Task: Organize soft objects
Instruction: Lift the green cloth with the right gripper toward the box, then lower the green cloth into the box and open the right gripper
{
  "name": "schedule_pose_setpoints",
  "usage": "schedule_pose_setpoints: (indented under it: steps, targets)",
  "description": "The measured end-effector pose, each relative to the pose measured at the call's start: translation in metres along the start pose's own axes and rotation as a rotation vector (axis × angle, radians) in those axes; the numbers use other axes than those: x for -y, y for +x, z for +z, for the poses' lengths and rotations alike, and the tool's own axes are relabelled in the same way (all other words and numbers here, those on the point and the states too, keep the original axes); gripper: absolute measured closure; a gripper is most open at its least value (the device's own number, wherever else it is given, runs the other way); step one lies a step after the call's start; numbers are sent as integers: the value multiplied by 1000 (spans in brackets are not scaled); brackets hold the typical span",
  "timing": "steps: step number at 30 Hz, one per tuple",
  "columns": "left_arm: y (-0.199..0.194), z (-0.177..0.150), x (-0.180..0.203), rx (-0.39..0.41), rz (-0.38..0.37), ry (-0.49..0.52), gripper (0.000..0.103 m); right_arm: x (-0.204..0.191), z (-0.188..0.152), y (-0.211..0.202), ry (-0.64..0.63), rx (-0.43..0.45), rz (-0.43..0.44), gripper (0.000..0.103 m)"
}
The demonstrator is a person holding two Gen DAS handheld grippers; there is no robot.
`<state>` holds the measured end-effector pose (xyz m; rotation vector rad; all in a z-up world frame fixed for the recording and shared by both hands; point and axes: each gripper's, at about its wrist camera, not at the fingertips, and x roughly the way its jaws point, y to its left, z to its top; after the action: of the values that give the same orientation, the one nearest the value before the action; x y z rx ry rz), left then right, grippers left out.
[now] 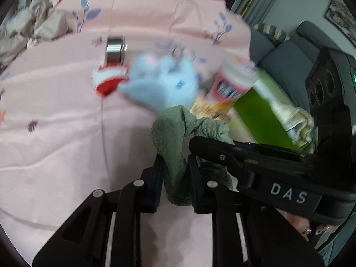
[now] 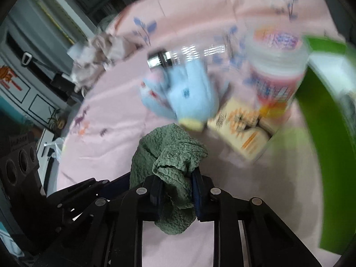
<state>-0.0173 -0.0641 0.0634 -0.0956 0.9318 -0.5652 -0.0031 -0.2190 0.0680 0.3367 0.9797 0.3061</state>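
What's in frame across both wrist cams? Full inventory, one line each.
green cloth: 1, sage green, bunched, pinched by both grippers above the sheet
blue plush toy: 1, light blue, on the sheet beyond the cloth
red and white item: 1, left of the plush, too blurred to identify
metal cylinder: 1, silver, behind the red and white item
labelled canister: 1, white and pink, right of the plush
yellow box: 1, cream and orange, beside the canister
green bin: 1, lime green, right edge
crumpled fabric: 1 pile, beige, far left
bedsheet: 1, pink with floral print
left gripper: black fingers shut on the cloth
right gripper: black fingers shut on the cloth
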Motion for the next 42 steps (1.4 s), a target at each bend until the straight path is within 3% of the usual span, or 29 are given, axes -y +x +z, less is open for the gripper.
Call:
schedule_pose_setpoints:
  steps: [6,9,18,30,36,42]
  targets:
    - [-29,18,60,135,1,120,86,11,6,-70,-19,188,-12,79]
    - [-32,28,88,178,-38,156,85,26,6,-103,-2,285,-22,79]
    - [-6,51,161,187,-120,282,85,82,3,-154,123,497,-50,79]
    - [42,59,206,124,-148,317,85,147,-4,-160,328,525,-85,79]
    - [74,55,221,58,-64,363,85,178,-6,-144,452,439,-162,79]
    - [95,54,220,-3,-40,360,85,192,-12,-136,511,382,-231,79]
